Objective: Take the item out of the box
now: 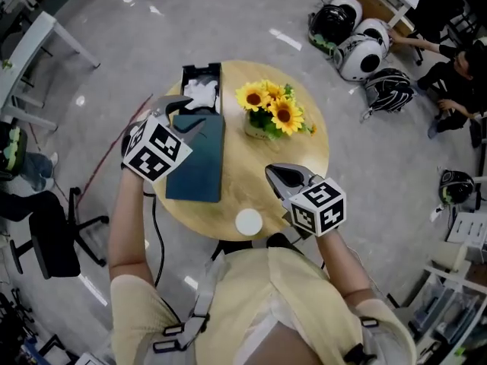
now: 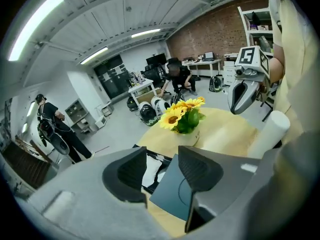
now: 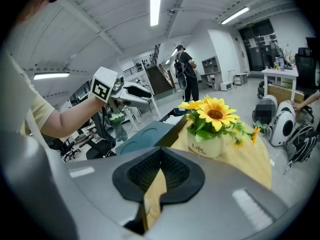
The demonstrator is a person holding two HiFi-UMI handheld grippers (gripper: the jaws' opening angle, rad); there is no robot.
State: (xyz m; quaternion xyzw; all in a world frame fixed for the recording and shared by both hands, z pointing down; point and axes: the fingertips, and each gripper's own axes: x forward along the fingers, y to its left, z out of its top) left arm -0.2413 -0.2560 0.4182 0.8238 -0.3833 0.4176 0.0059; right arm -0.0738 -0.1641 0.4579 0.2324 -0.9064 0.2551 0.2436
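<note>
Head view, table: a round wooden table (image 1: 247, 169) seen from above, with the person's two arms reaching over it.
Head view, box: a black box (image 1: 201, 68) stands open at the far left of the tabletop, with a white item (image 1: 202, 93) lying inside it.
Head view, lid: a dark teal lid (image 1: 196, 162) lies flat on the table, just in front of the box.
Head view, other things: a pot of sunflowers (image 1: 270, 106) stands to the right of the box; a white round object (image 1: 249, 222) sits at the near edge.
Head view, left gripper (image 1: 179, 106): above the far end of the lid, near the box.
Head view, right gripper (image 1: 274, 172): over bare tabletop, well apart from the box.
Left gripper view, left gripper (image 2: 162, 171): jaws stand wide apart, holding nothing.
Left gripper view, between the jaws: the lid (image 2: 172, 194) and, past it, the white item (image 2: 150, 170) in the box (image 2: 156, 153).
Left gripper view, beyond: the sunflowers (image 2: 182, 111) and the right gripper (image 2: 240, 101).
Right gripper view, right gripper (image 3: 159, 166): pads pressed together, nothing between them.
Right gripper view, beyond: the sunflowers (image 3: 212, 114), the lid (image 3: 147, 134) and the left gripper (image 3: 140, 93) above it.
</note>
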